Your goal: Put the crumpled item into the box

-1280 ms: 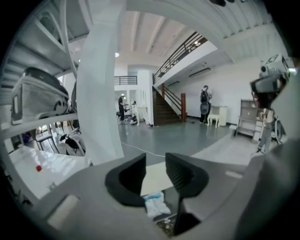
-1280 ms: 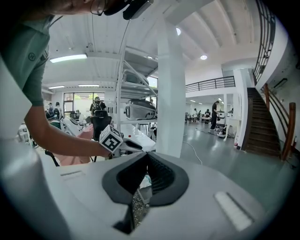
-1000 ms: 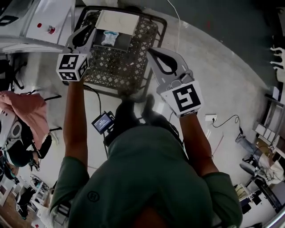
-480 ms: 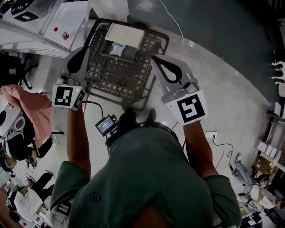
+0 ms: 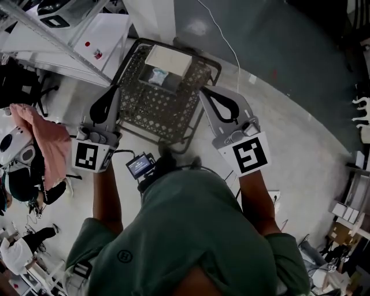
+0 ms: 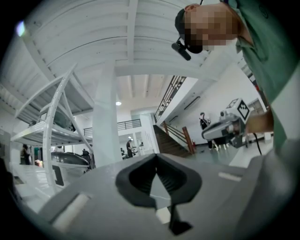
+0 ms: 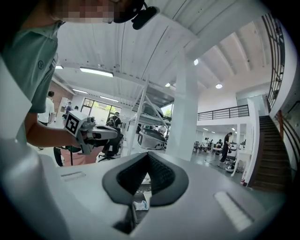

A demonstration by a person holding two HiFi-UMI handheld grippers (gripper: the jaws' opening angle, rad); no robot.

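Observation:
The crumpled item (image 5: pixel 158 75), a pale bluish wad, lies inside the dark open box (image 5: pixel 171 81), whose white lid (image 5: pixel 168 60) stands behind it on the black mesh table (image 5: pixel 156 110). My left gripper (image 5: pixel 114 91) hangs off the table's left edge, shut and empty, well short of the box. My right gripper (image 5: pixel 204 91) is at the table's right edge, also shut with nothing in it. In the left gripper view the left gripper (image 6: pixel 157 158) points out into the hall. Below the right gripper (image 7: pixel 148 155), the wad (image 7: pixel 140 205) shows in that gripper's view.
A white rack and bench (image 5: pixel 69 40) stand at the upper left, with a white pillar (image 5: pixel 156 17) beside them. A chair draped in pink cloth (image 5: pixel 49 141) is on the left. A small lit screen (image 5: pixel 139 166) hangs at my waist. A cable (image 5: pixel 228 46) crosses the floor.
Both grippers have drawn back from the table toward my body. The left one left the box side and now sits lower left. The wad stays in the box.

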